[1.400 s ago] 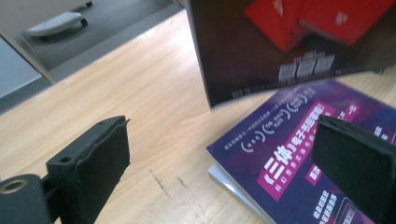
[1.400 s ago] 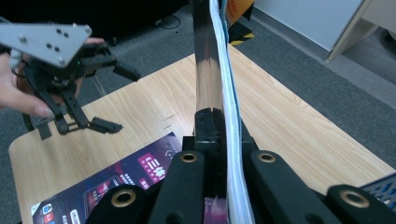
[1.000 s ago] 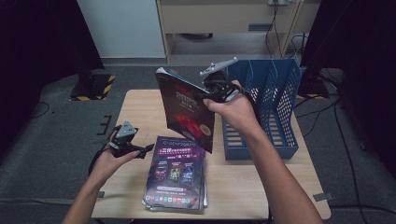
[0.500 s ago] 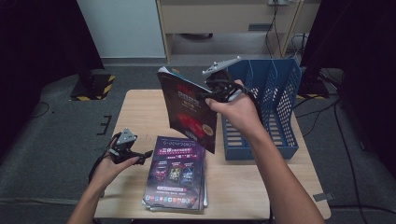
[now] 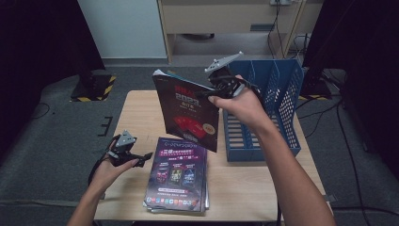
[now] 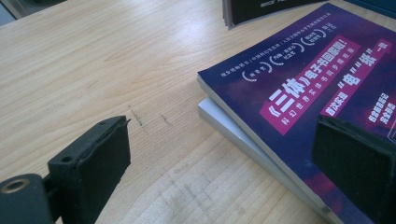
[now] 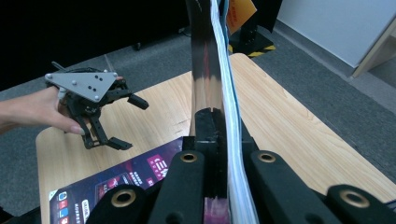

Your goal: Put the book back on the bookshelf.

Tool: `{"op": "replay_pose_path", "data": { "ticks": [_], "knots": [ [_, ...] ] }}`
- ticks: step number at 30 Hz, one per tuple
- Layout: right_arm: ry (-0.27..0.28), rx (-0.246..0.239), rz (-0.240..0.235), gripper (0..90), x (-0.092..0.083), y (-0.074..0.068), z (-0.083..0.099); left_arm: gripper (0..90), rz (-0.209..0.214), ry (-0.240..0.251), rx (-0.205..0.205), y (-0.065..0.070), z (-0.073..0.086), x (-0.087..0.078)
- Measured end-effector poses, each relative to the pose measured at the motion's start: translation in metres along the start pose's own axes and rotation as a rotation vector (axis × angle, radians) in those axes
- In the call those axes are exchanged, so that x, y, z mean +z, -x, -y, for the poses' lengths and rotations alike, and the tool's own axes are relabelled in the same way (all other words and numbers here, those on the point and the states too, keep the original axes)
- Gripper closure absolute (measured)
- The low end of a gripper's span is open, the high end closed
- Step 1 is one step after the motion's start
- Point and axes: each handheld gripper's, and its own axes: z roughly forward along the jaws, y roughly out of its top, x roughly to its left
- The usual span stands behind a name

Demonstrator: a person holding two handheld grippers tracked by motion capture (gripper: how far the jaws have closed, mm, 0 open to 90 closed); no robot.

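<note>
1. The right gripper [image 5: 212, 95] is clamped on the edge of a dark magazine [image 5: 188, 113] and holds it upright in the air above the surface [image 5: 141, 113].
2. In the high view this magazine hangs near the centre, and the blue file rack [image 5: 277, 94] stands at 3 o'clock from it, just beside the right hand [image 5: 242, 106].
3. In the right gripper view the jaws press together on the magazine [image 7: 205, 84], seen from its thin edge.
4. The left gripper [image 5: 141, 157] has its jaws apart, with nothing between them, low over the surface.
5. A stack of magazines [image 5: 179, 176] lies flat at 6 o'clock from the held magazine, and the left gripper is just beside its left edge, at 9 o'clock.
6. In the left gripper view the stack [image 6: 299, 107] shows a purple cover with white text.
</note>
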Motion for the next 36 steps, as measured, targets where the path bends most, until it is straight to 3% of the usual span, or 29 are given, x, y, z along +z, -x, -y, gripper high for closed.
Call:
{"op": "replay_pose_path", "data": {
  "ticks": [9,17,25,36],
  "knots": [
    [-0.014,-0.013,-0.016,87.3,-0.001,0.015,-0.002,4.5,0.002,-0.004,-0.02,-0.004,0.006,0.0],
    [0.0,-0.012,-0.029,87.3,-0.013,0.03,-0.006,4.7,-0.01,-0.024,-0.055,-0.011,0.017,0.002],
    [0.014,-0.044,-0.049,87.3,-0.03,0.035,-0.015,4.7,-0.023,-0.045,-0.075,-0.012,0.025,0.003],
    [0.03,-0.068,-0.049,87.3,-0.055,0.036,-0.009,4.8,-0.031,-0.067,-0.071,-0.011,0.032,0.002]
  ]
}}
